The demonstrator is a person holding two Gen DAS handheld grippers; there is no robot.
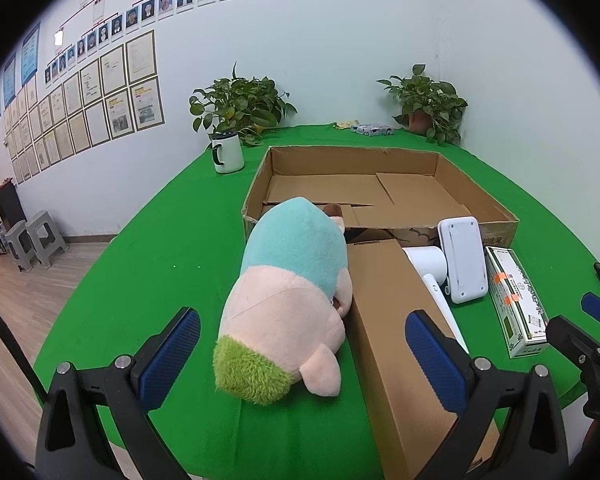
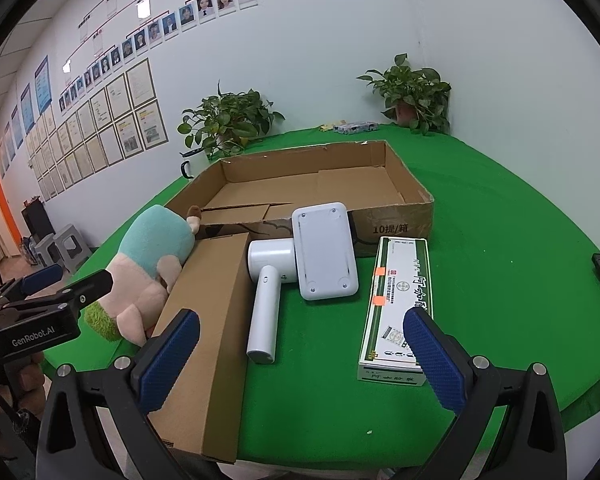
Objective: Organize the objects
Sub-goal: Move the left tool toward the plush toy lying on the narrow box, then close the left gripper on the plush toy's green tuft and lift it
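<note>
Green cloth point(image 2: 500, 248) lies bare right of the medicine box point(image 2: 398, 304).

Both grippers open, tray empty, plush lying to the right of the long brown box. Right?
Not quite. In the left wrist view the plush lies to the left of the long brown box. Left gripper and right gripper are open; the tray is empty.

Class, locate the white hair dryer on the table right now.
In the right wrist view, the white hair dryer lies centrally on the green table, between the closed cardboard box and the white flat device.

plush toy point(image 2: 148, 264) face hidden behind closed carton point(image 2: 208, 332), mug point(image 2: 187, 169) mostly hidden
</note>
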